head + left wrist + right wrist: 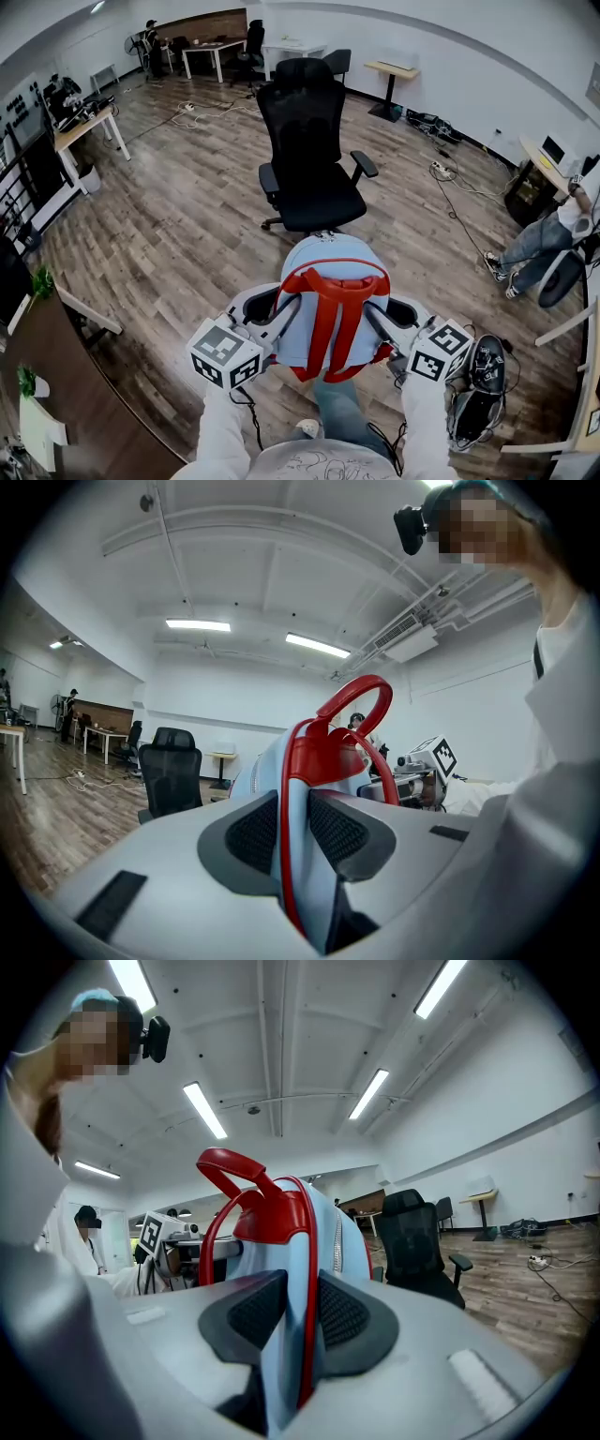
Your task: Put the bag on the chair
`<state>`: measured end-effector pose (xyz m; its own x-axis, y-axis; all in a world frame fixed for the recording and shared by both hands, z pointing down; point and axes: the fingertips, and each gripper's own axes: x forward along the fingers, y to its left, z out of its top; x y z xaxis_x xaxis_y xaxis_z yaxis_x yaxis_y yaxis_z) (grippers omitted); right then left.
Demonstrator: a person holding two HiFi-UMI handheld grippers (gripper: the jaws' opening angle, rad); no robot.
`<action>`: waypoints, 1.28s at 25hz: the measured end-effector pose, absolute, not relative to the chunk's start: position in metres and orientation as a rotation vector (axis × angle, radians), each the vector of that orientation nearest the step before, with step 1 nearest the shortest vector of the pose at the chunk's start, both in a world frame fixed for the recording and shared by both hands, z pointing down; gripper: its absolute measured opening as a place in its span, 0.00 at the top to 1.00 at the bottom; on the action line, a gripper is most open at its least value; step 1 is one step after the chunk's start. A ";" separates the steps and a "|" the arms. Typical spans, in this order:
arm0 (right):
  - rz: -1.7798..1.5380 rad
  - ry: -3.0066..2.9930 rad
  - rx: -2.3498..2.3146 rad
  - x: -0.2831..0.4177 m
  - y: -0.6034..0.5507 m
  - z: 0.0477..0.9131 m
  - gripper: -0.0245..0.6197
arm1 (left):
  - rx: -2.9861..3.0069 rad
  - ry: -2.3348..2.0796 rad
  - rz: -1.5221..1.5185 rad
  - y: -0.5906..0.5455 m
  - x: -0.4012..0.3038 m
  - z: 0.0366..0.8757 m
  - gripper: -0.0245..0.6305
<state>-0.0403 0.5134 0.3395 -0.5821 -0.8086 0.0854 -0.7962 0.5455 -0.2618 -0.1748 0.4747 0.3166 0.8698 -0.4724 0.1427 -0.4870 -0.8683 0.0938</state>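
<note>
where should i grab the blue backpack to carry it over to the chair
The thin red-piped side seams of the backpack, one from each side, as the left gripper and right gripper hold it now. The body looks soft and wide; the seams fit between the jaws and keep it upright before the chair.

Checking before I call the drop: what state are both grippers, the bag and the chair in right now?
left gripper: shut on one side edge of the bag.
right gripper: shut on the bag's other side edge.
bag: held up between both grippers, upright with its red handle on top, not yet on the chair.
chair: seat empty, facing the person, just beyond the bag.
</note>
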 end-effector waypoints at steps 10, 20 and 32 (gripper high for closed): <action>-0.399 2.775 -1.321 0.024 0.370 0.338 0.80 | 2.881 -0.861 0.152 0.343 -0.113 0.318 0.81; -0.357 2.807 -1.266 0.090 0.232 0.324 0.80 | 2.884 -0.967 0.144 0.217 -0.049 0.304 0.81; -0.449 2.826 -1.248 0.115 0.095 0.357 0.80 | 2.818 -0.973 0.195 0.081 -0.025 0.338 0.81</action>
